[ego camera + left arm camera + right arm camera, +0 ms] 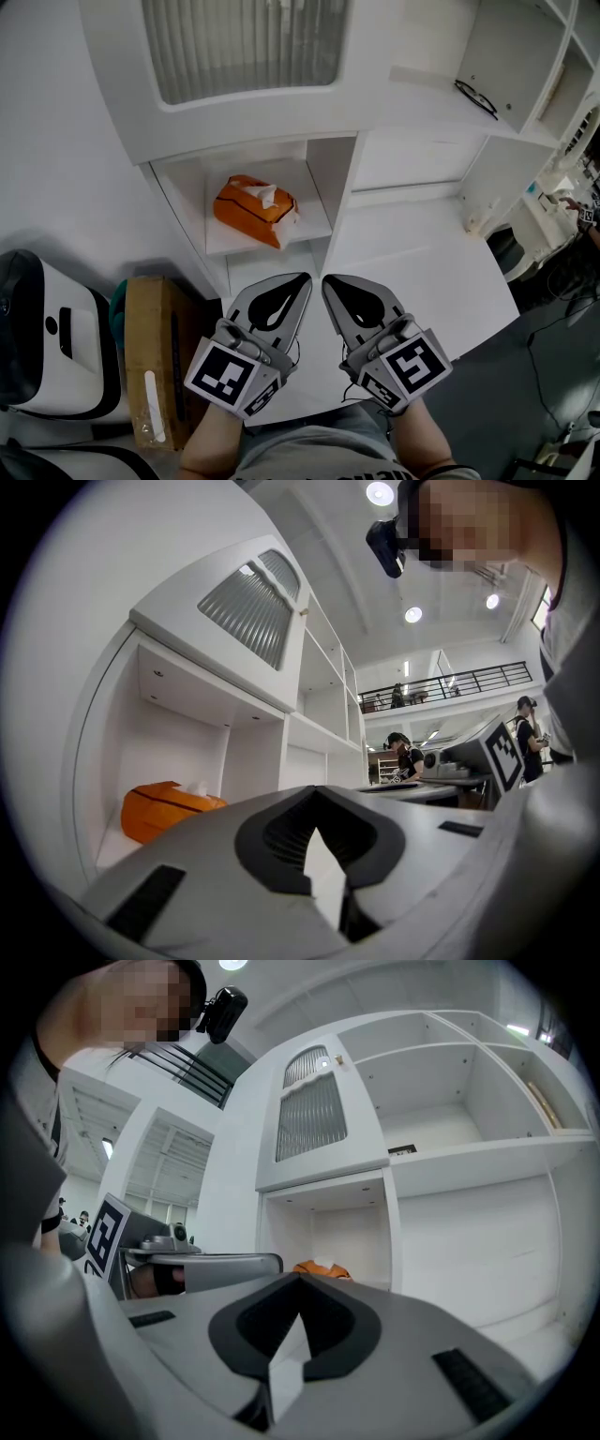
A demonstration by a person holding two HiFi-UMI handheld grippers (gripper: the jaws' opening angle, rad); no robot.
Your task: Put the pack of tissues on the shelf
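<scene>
Pack of tissues [254, 210]: orange, lying on the lower shelf [314, 228], near its front edge. Left claw [303, 278], right claw [327, 280]: both closed, empty, side by side over the desk [427, 272]. Risk: a stray claw nudge may tip the pack off.

Orange tissue pack [254, 208], white shelf [314, 225] (brown box [155, 347])

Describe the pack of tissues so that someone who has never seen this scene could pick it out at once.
Find the white shelving unit and its ribbed door panel. In the open compartment right below that panel lies the pack of tissues. It is the only orange thing on the white shelves, with a white tissue poking from its top.
</scene>
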